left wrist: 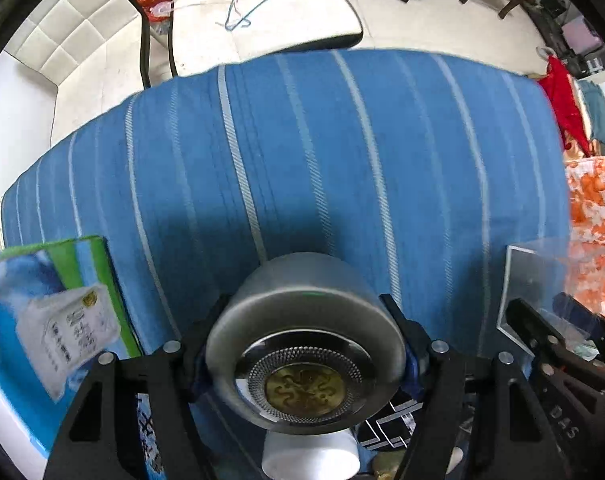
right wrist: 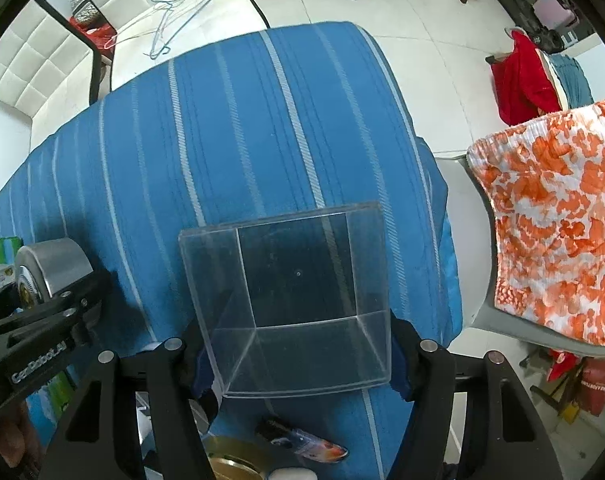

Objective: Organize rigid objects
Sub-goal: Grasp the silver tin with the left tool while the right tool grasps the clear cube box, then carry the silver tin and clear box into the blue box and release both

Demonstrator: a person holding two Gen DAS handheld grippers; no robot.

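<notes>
Beyond the far edge of the blue striped cloth-covered worktop (right wrist: 262, 140), thin wire coat hangers (right wrist: 174, 20) lie on a white quilted cushion (right wrist: 42, 52). Past its right edge, an orange-and-white floral cloth (right wrist: 554, 232) drapes a grey chair (right wrist: 462, 208); a red garment (right wrist: 518, 76) hangs farther back.

Black fingers (left wrist: 406, 332) with blue pads, silver screws.
</notes>
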